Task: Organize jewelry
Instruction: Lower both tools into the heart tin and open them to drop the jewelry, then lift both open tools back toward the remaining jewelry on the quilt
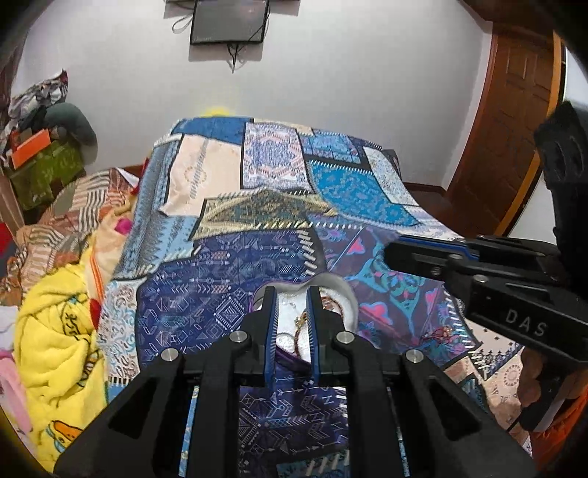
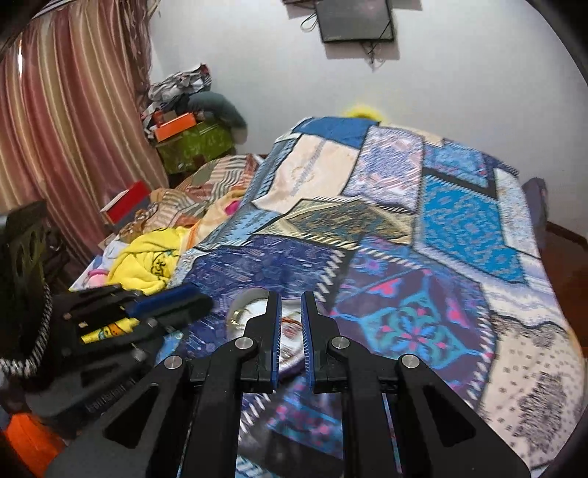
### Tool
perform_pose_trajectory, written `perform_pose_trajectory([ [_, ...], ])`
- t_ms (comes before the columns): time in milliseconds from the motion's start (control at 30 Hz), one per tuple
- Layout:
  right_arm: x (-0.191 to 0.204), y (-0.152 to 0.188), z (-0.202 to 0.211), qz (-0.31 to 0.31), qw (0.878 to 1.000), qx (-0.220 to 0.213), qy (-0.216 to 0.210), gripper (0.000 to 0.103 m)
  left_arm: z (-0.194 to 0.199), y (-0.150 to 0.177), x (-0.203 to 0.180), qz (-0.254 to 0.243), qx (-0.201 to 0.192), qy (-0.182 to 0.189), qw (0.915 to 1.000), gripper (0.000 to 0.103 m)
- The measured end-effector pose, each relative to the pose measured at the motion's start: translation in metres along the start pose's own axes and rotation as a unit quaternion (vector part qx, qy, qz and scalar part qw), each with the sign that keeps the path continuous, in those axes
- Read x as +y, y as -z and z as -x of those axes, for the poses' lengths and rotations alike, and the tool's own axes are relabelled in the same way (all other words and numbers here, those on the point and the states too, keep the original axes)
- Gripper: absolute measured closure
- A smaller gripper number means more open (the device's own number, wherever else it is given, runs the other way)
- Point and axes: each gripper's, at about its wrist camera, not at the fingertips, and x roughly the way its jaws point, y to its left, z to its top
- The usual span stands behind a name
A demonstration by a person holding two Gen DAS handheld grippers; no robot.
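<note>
White heart-shaped jewelry tray (image 1: 349,294) with tangled necklaces (image 1: 303,318) sits on the patchwork-covered bed (image 1: 220,294), near its front edge. Left gripper (image 1: 292,294) and right gripper (image 2: 291,299) hover over it, jaws parted, empty. Pinch one chain only, lift slowly to avoid snagging.

The heart-shaped jewelry tray (image 1: 343,290) lies near the bedspread's (image 1: 228,294) front edge, its middle and near rim hidden behind the left gripper (image 1: 292,294) fingers. The jewelry (image 1: 332,303) inside appears as thin chains and rings, too small to identify piece by piece. In the right wrist view the tray (image 2: 244,305) is blurred, and the right gripper (image 2: 291,298) covers most of it. The wall-mounted screen (image 1: 228,20) is cut off by the top edge.
</note>
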Motion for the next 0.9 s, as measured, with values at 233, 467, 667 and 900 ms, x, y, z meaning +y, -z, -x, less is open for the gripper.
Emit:
perform_pose_trajectory([
  [233, -0.019, 0.015, 0.042, -0.004, 0.999, -0.016, 0.042, 0.093, 0.029, -0.009, -0.029, -0.022, -0.022, 0.002, 0.9995, 0.090],
  [467, -0.050, 0.038, 0.080, -0.032, 0.995, -0.026, 0.088, 0.073, 0.036, -0.009, -0.063, -0.036, -0.022, 0.019, 0.9989, 0.084],
  [667, -0.078, 0.063, 0.098, -0.060, 0.991, -0.010, 0.121, 0.071, 0.017, 0.003, -0.096, -0.055, 0.009, 0.043, 0.9975, 0.079],
  [900, -0.104, 0.099, 0.091, -0.091, 0.986, 0.033, 0.134, 0.071, -0.028, 0.031, -0.122, -0.072, 0.080, 0.067, 0.9919, 0.079],
])
